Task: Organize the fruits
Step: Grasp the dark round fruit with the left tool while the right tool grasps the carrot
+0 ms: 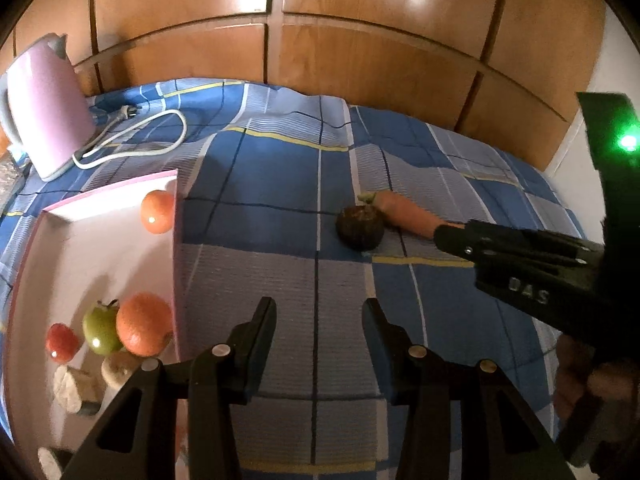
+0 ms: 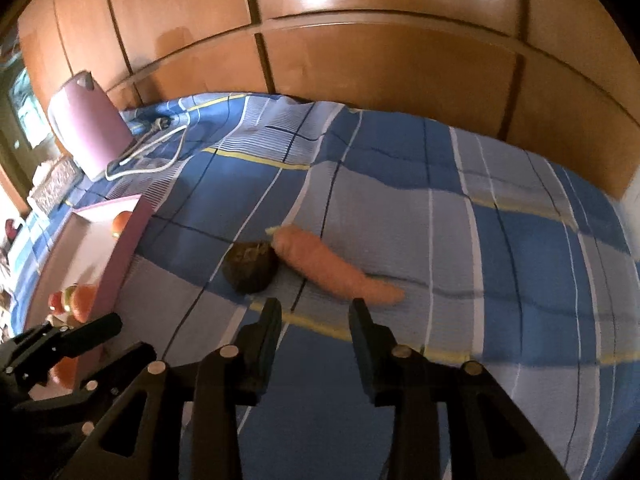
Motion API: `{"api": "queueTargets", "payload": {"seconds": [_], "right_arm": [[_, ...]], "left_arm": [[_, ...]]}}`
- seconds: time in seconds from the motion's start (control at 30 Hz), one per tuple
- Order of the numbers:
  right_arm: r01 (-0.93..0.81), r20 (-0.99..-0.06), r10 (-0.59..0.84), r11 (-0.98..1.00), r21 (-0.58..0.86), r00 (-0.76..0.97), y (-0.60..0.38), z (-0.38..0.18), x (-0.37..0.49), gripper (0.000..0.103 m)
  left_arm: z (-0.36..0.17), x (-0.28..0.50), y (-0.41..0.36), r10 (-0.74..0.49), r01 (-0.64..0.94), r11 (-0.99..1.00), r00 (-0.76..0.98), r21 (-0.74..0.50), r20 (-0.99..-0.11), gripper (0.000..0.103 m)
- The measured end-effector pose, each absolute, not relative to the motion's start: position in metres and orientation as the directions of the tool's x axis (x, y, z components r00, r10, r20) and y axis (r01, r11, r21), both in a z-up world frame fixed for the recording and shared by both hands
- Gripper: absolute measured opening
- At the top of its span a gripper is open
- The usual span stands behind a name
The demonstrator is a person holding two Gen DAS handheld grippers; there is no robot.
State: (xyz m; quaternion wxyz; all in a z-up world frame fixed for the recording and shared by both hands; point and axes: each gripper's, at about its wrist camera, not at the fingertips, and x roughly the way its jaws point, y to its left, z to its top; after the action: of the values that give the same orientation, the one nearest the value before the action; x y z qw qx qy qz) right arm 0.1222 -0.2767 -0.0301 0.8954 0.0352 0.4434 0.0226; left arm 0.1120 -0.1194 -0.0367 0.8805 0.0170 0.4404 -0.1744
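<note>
A pink tray (image 1: 175,248) at the left holds two oranges (image 1: 143,329), a green apple (image 1: 100,328), a small red fruit (image 1: 61,343) and pale chunks (image 1: 78,390). On the blue checked cloth lie a dark round fruit (image 1: 360,228) and a carrot (image 1: 410,216), touching each other. My left gripper (image 1: 320,320) is open and empty, near the tray's right wall. In the right wrist view my right gripper (image 2: 316,320) is open, empty, just short of the dark fruit (image 2: 250,266) and carrot (image 2: 332,266). Its tip (image 1: 444,236) covers the carrot's thin end.
A pink kettle (image 1: 48,108) with a white cord (image 1: 152,136) stands at the back left. Wooden cupboard doors (image 1: 360,40) close off the far side. The checked cloth (image 1: 280,280) is rumpled. A person's hand (image 1: 576,380) holds the right gripper.
</note>
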Motion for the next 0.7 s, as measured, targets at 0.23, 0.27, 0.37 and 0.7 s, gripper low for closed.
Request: {"api": "queueTargets", "payload": {"seconds": [0.23,0.27,0.37,0.7], "right_arm": [[-0.066,-0.812,0.027,0.998,-0.014,0.583,-0.273,-0.042,0.151,0.036],[-0.080,-0.815,0.023,0.996,-0.030,0.579,-0.272,-0.044,0.155,0.037],[-0.102,-0.813,-0.006,0.992,-0.080,0.583,-0.269,-0.049,0.160,0.042],[-0.143,-0.811,-0.019,0.982,-0.126,0.584,-0.274,-0.058,0.177,0.040]], "left_arm": [[-0.043,0.131,-0.131,-0.297,0.326,0.936,0.540,-0.129,-0.788,0.045],[-0.044,0.133,-0.132,-0.296,0.325,0.937,0.540,-0.130,-0.788,0.045],[-0.047,0.142,-0.137,-0.300,0.322,0.937,0.535,-0.138,-0.790,0.045],[-0.053,0.163,-0.148,-0.329,0.325,0.930,0.519,-0.174,-0.789,0.045]]}}
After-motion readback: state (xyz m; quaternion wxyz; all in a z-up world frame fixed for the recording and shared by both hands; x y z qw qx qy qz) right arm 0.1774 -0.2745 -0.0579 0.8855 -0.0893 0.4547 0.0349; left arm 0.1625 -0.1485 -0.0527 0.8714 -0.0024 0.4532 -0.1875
